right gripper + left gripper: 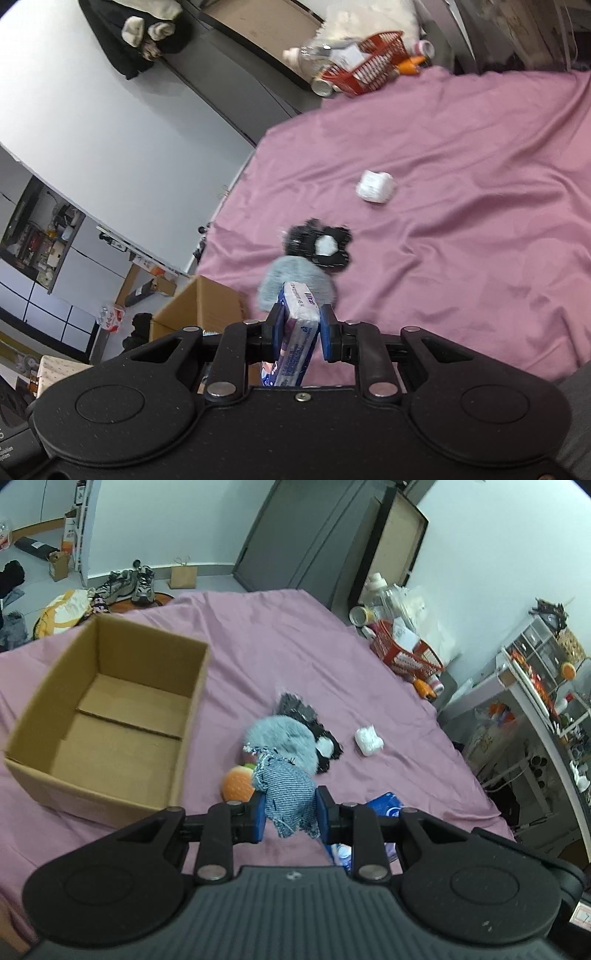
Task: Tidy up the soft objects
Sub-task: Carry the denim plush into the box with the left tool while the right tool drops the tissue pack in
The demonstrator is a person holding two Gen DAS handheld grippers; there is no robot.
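The left claw (289,810) is pressed onto a blue-and-white knitted cloth (286,786), its blue pads pinching the frayed fabric from both sides so that it hangs above the pink bedsheet (258,635). The right claw (298,330) is clamped on a blue tissue pack (297,325), held on edge between its pads. Just beyond the knitted cloth lie an orange plush burger (238,784) and a grey fluffy toy (282,738), touching each other, with a black-and-white furry item (314,723) behind them. A white soft bundle (368,740) sits apart to the right. An open cardboard box (107,716), with nothing inside, stands on the sheet to the left.
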